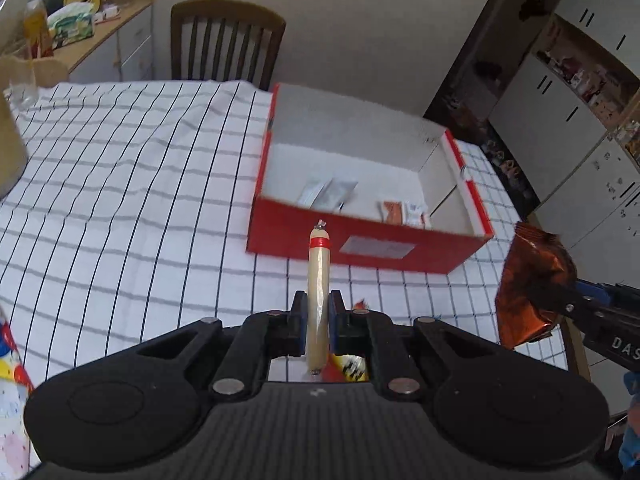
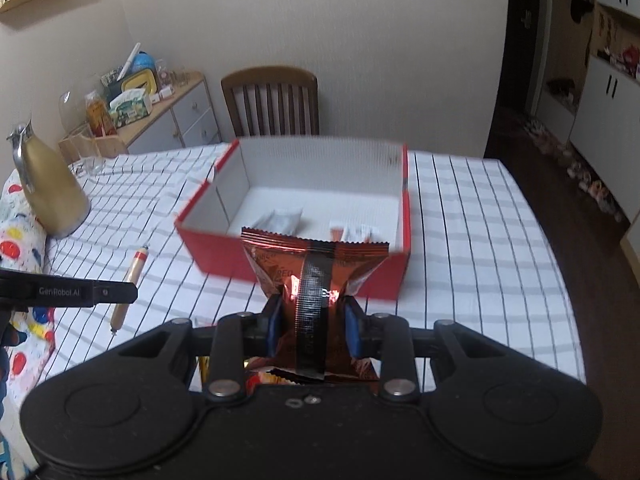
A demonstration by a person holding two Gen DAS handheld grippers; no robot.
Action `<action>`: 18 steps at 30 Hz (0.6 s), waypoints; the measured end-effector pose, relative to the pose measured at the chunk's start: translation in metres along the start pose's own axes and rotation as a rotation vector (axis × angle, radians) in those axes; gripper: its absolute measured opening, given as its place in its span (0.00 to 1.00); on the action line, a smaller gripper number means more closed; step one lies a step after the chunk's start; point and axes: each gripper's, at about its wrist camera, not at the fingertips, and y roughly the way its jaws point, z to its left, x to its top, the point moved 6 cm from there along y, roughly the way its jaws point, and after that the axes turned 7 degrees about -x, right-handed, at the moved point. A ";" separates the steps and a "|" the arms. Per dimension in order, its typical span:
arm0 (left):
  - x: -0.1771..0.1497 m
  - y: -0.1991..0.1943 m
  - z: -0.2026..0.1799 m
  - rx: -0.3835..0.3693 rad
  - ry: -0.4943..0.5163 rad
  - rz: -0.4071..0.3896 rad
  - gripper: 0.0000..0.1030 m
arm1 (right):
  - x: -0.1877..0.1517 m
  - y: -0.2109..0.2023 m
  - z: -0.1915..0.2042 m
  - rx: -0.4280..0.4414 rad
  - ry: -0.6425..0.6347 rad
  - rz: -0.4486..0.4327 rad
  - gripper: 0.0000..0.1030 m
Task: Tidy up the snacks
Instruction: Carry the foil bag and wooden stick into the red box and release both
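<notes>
Checked-cloth bench (image 1: 120,184) carries red box (image 1: 360,244); left tongs (image 1: 318,312) clamp stiff sausage stick (image 1: 318,272) mid-length, right tongs (image 2: 312,320) pinch light, crushable foil packet (image 2: 316,264) near its lower seam.

- I see a pale sausage stick (image 1: 318,284) with a red band near its far tip, clamped upright between my left claw's (image 1: 318,312) pads.
- My right claw (image 2: 311,320) pinches a shiny copper-red snack bag (image 2: 316,268), crumpled at the waist.
- The open red box (image 1: 360,240) sits on the checked bench just ahead, with small packets (image 1: 328,192) inside.
</notes>
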 end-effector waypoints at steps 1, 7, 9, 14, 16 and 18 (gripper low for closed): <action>0.007 0.001 -0.002 -0.005 0.004 -0.005 0.09 | 0.006 0.002 0.000 -0.002 -0.005 -0.008 0.29; 0.049 0.009 -0.008 -0.002 0.025 -0.051 0.09 | 0.041 0.018 0.006 -0.012 -0.019 -0.039 0.29; 0.061 0.013 -0.010 0.009 0.049 -0.068 0.09 | 0.050 0.024 0.008 -0.016 -0.026 -0.047 0.29; 0.089 0.027 -0.010 0.051 0.096 -0.091 0.09 | 0.073 0.043 0.007 -0.033 -0.028 -0.063 0.29; 0.100 0.035 -0.007 0.061 0.112 -0.095 0.09 | 0.081 0.053 0.006 -0.024 -0.021 -0.063 0.29; 0.109 0.044 -0.004 0.073 0.116 -0.089 0.09 | 0.088 0.062 0.005 -0.032 -0.021 -0.057 0.29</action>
